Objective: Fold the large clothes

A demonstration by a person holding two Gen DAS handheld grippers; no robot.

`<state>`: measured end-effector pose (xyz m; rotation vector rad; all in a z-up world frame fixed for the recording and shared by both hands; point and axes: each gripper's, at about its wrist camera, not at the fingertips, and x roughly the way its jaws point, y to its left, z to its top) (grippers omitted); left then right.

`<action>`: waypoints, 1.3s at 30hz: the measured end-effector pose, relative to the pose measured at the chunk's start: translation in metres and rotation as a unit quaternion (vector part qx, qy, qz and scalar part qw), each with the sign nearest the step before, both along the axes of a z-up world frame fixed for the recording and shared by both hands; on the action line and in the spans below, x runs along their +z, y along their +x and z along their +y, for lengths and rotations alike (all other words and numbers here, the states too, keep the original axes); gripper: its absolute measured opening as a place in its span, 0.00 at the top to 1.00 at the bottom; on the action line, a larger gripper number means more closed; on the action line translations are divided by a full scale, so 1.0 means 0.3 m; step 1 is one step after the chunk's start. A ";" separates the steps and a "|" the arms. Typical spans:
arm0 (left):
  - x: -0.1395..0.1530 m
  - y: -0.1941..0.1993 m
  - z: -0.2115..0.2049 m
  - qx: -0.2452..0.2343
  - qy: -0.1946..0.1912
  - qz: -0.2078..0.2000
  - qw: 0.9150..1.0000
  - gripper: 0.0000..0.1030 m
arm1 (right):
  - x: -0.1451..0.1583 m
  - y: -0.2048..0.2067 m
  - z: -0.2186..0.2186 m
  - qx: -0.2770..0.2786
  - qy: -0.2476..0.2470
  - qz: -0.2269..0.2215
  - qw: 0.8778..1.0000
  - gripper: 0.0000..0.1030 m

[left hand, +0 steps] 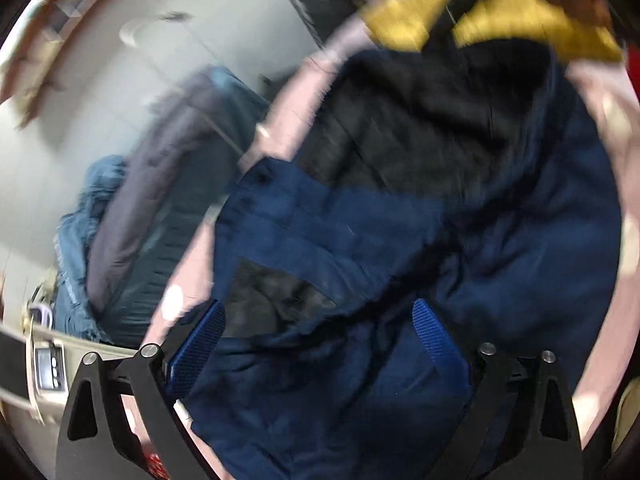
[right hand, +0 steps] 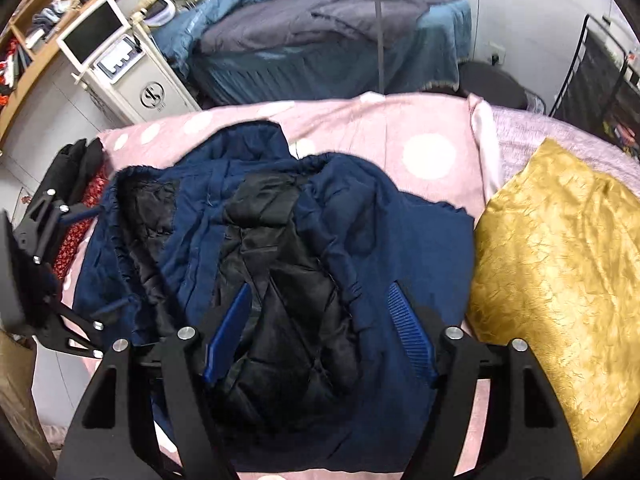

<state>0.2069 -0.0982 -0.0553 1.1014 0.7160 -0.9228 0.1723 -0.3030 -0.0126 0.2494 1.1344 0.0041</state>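
A navy jacket (right hand: 400,240) with black quilted lining (right hand: 280,280) lies crumpled and lining-up on a pink spotted bedspread (right hand: 400,128). My right gripper (right hand: 319,286) hovers over its middle, open, with a bulge of lining between the blue fingers (right hand: 226,336). My left gripper (right hand: 96,260) is at the jacket's left edge, also open. The left wrist view is blurred. It shows the left gripper (left hand: 319,303) with its pads wide apart above navy cloth (left hand: 340,380) and a patch of black lining (left hand: 272,304). I see no pad pinching cloth.
A gold cushion (right hand: 552,260) lies right of the jacket on the bed. Behind stands a second bed with blue and grey bedding (right hand: 320,40), a white cabinet with a screen (right hand: 132,76), wooden shelves (right hand: 60,0) and a black rack (right hand: 600,80).
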 end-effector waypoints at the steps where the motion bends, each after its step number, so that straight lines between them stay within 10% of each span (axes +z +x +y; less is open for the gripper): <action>1: -0.044 0.010 -0.007 -0.001 0.026 0.011 1.000 0.37 | -0.021 0.016 0.004 0.002 -0.005 0.018 1.000 0.46; 3: -0.089 0.016 -0.001 -0.005 0.045 0.027 0.999 0.78 | -0.058 0.036 0.019 0.017 -0.025 0.046 0.998 0.76; 6: -0.067 0.028 0.052 0.006 0.020 0.017 1.000 0.88 | -0.056 0.033 0.018 0.028 -0.065 0.044 0.996 0.96; 15: 0.140 0.354 0.262 0.200 -0.093 -0.039 0.975 0.89 | 0.101 0.126 -0.166 -0.104 -0.022 -0.053 0.993 0.97; 22: -0.173 0.458 0.195 0.289 -0.024 0.011 0.957 0.85 | -0.119 0.288 -0.149 -0.142 -0.070 0.005 0.987 0.96; 26: -0.257 0.447 0.186 0.306 -0.029 0.000 0.952 0.83 | -0.237 0.261 -0.194 -0.150 -0.012 0.012 0.989 0.86; 28: -0.252 0.448 0.213 0.312 -0.044 0.012 0.949 0.83 | -0.203 0.209 -0.232 -0.153 0.030 -0.017 0.988 0.65; 30: -0.231 0.471 0.231 0.319 -0.062 0.036 0.945 0.83 | -0.145 0.139 -0.263 -0.161 0.052 -0.049 0.984 0.22; 33: -0.231 0.491 0.246 0.332 -0.082 0.058 0.938 0.83 | -0.015 -0.049 -0.289 -0.156 0.049 -0.120 0.979 0.19; 39: -0.201 0.512 0.261 0.344 -0.091 0.069 0.932 0.83 | -0.027 -0.358 -0.196 -0.027 -0.023 -0.081 0.996 0.19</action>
